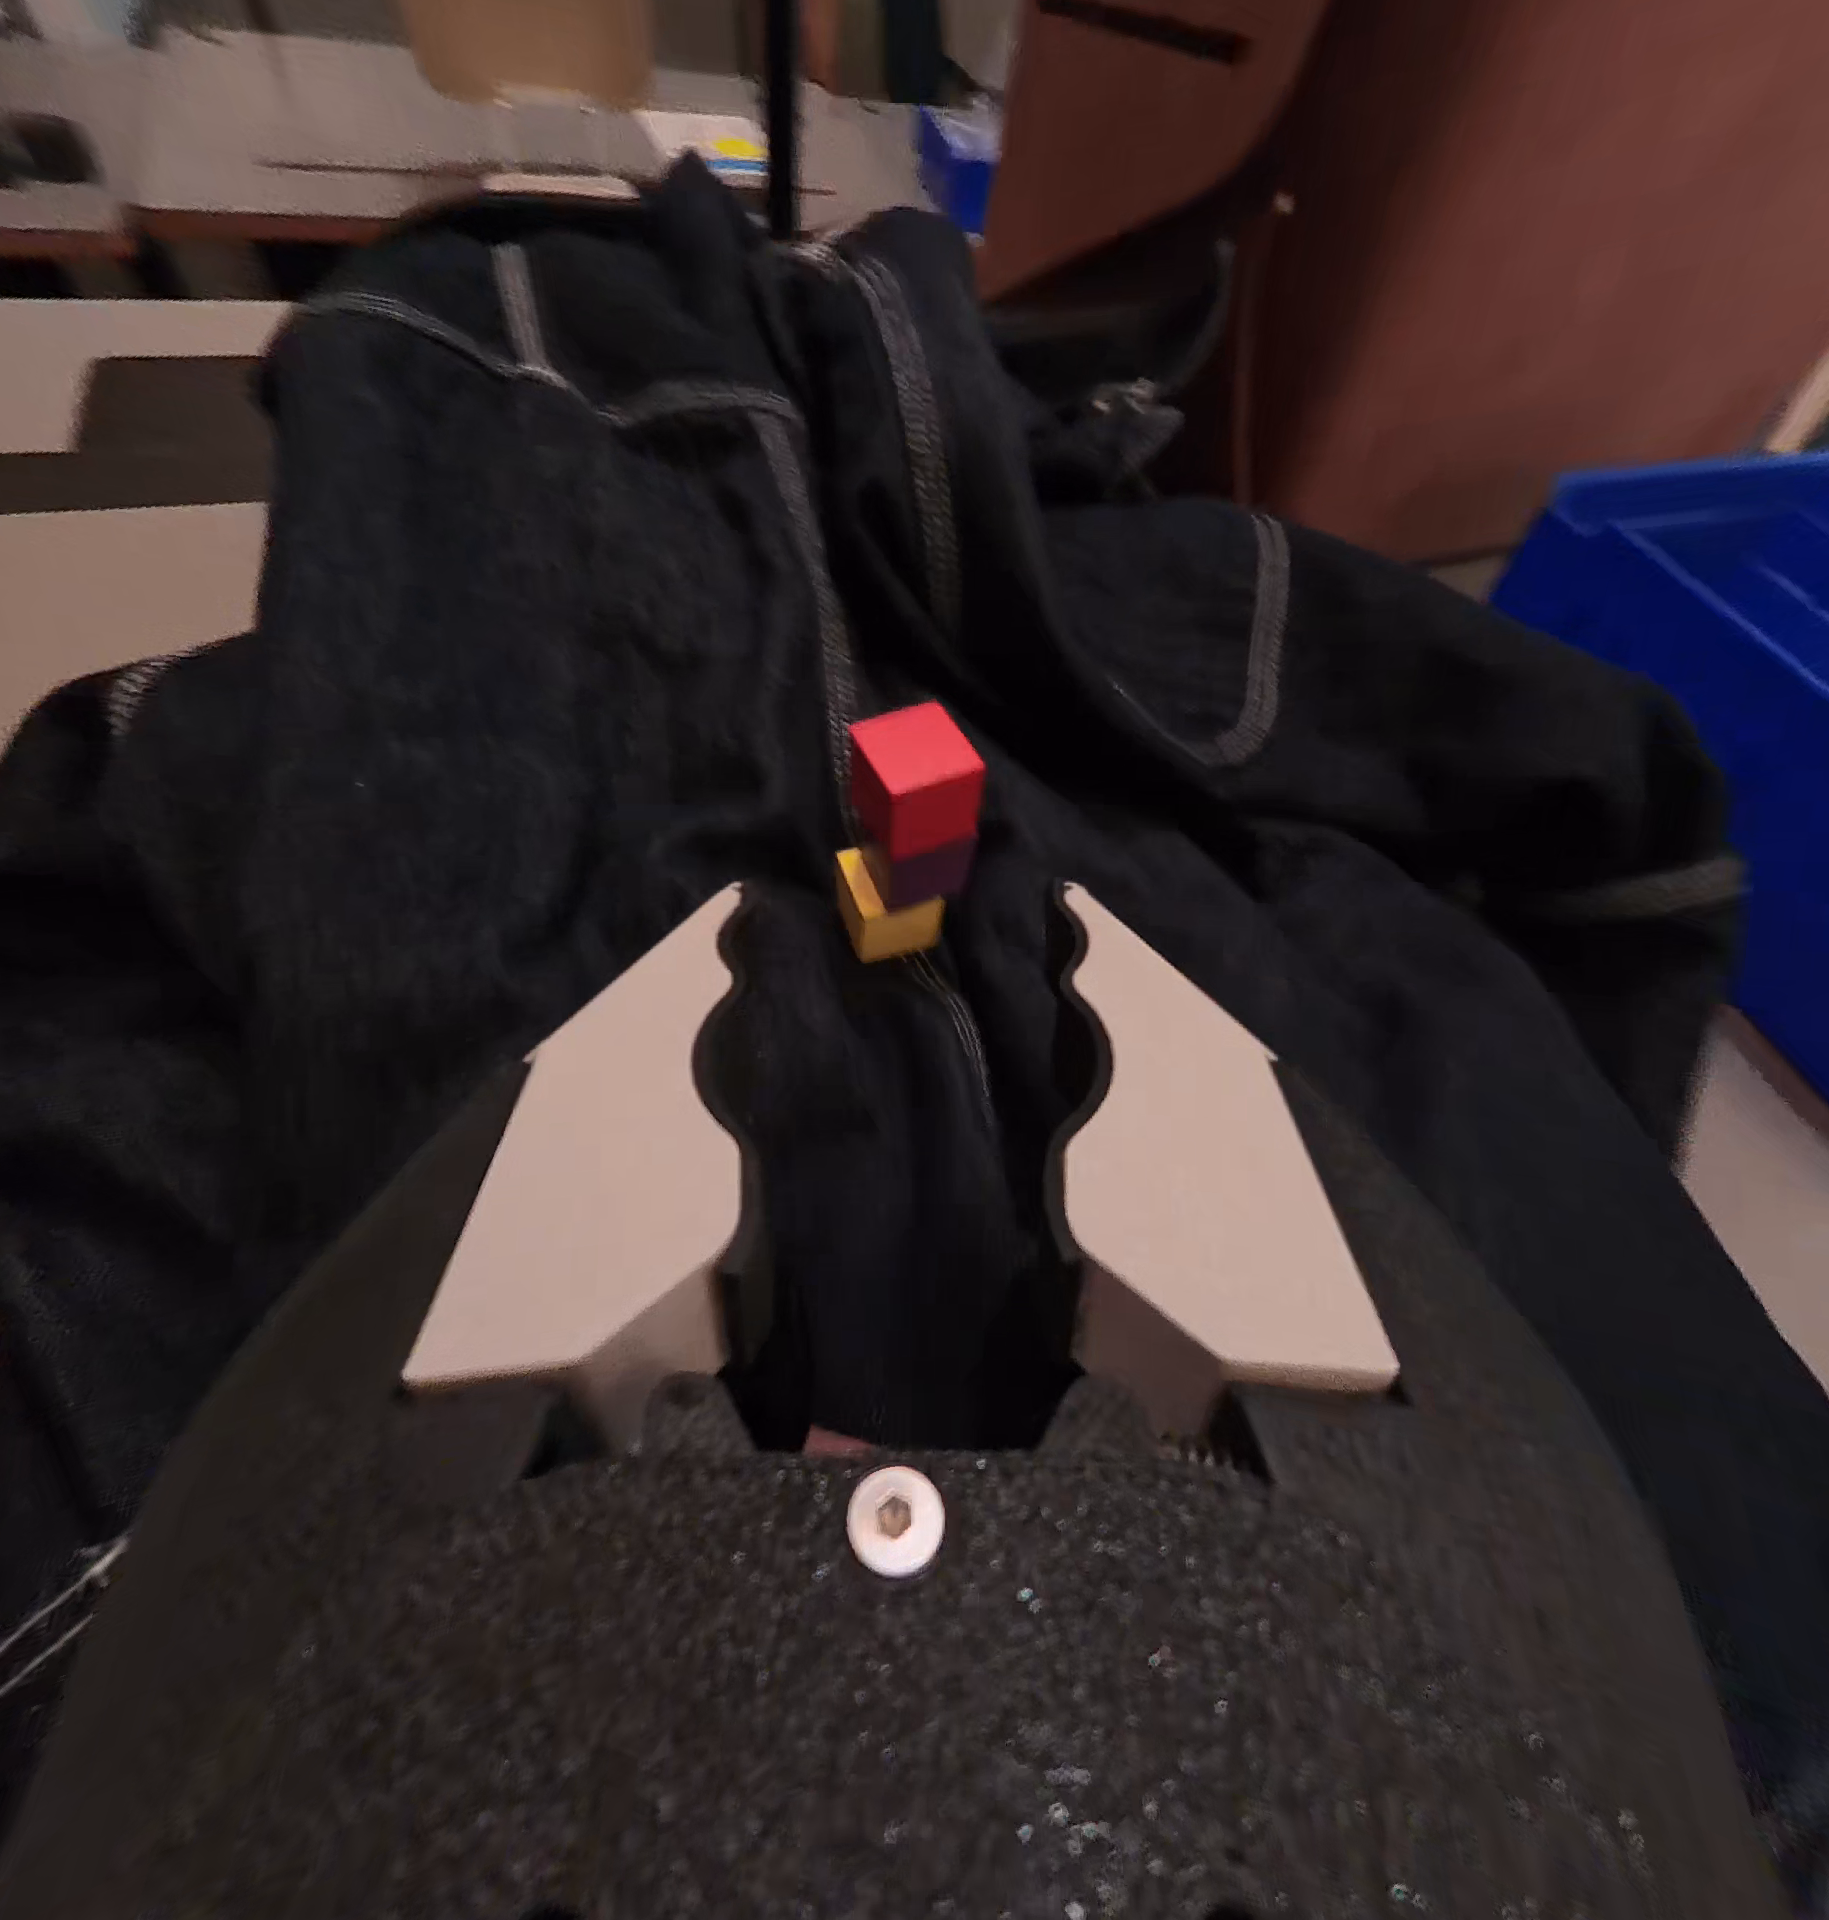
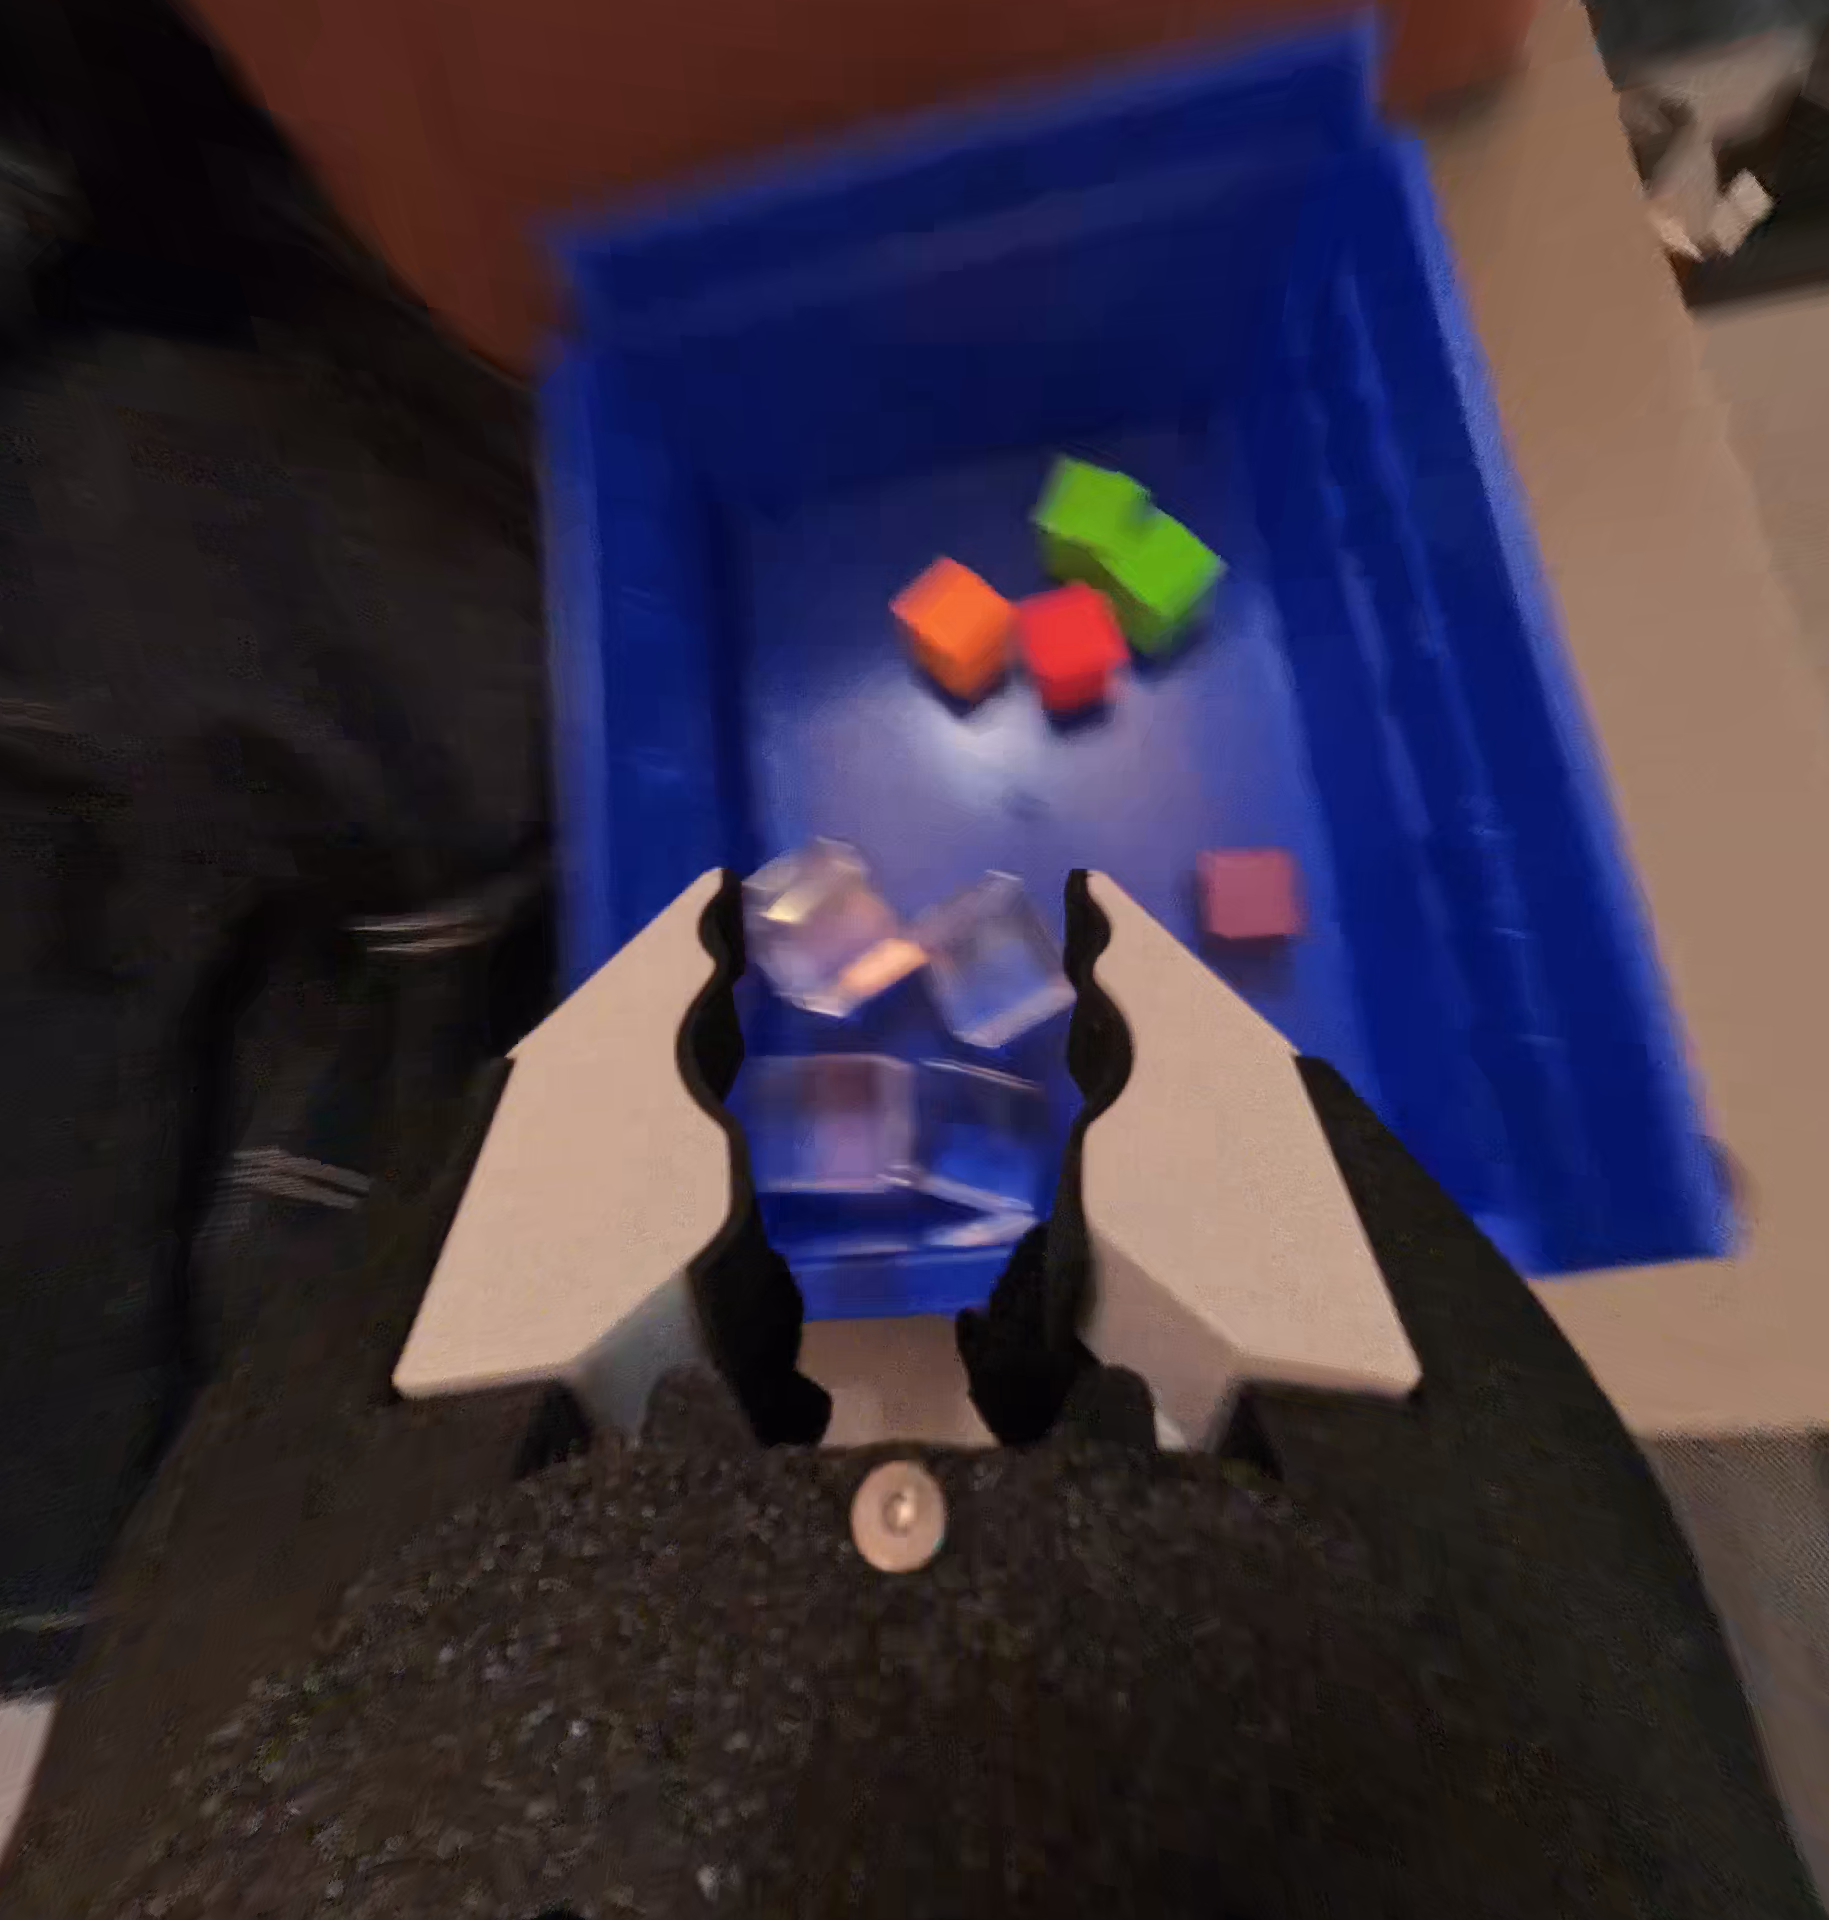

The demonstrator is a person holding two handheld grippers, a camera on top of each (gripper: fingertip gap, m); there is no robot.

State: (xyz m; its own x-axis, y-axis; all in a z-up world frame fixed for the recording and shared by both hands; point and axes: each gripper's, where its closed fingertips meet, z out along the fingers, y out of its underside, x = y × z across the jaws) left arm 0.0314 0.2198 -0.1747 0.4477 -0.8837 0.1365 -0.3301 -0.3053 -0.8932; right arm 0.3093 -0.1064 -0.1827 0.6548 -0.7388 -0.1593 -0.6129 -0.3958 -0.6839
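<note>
Two grippers: the left gripper (image 1: 899,935), low centre, pinches bunched black cloth (image 1: 474,831); past its tips three stacked blocks (image 1: 905,831) could topple if it tugs. The right gripper (image 2: 894,914), jaws apart and empty, hovers over clear cubes (image 2: 889,956) in a blue bin (image 2: 1461,831).

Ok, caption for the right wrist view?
Right gripper, jaws open, above a blue bin holding clear cubes and green, orange, red and purple blocks.
</note>
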